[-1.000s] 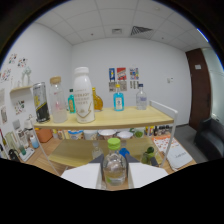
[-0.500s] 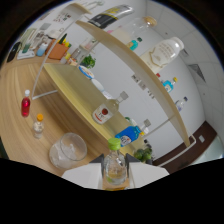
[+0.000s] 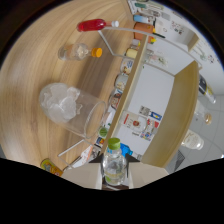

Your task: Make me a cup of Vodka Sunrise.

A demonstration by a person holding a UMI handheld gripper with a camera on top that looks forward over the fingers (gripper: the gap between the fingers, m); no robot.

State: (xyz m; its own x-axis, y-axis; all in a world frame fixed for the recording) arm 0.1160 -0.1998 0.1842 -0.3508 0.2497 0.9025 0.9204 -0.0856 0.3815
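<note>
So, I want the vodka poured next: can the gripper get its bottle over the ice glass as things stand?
Probably yes: the gripper is shut on the green-capped bottle, and the ice glass stands just ahead with nothing between.

Fingers and bottle base lost in shadow

The gripper (image 3: 114,181) fingers vanish into the dark lower band — so does the base of the green-capped bottle (image 3: 113,164) between them; the shelf items (image 3: 125,80) and wall posters (image 3: 140,122) are too blurred to read.

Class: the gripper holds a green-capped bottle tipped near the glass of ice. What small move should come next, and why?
Probably shift the bottle over the glass: the gripper grips it tilted, but its cap sits beside the rim, not above the ice.
</note>
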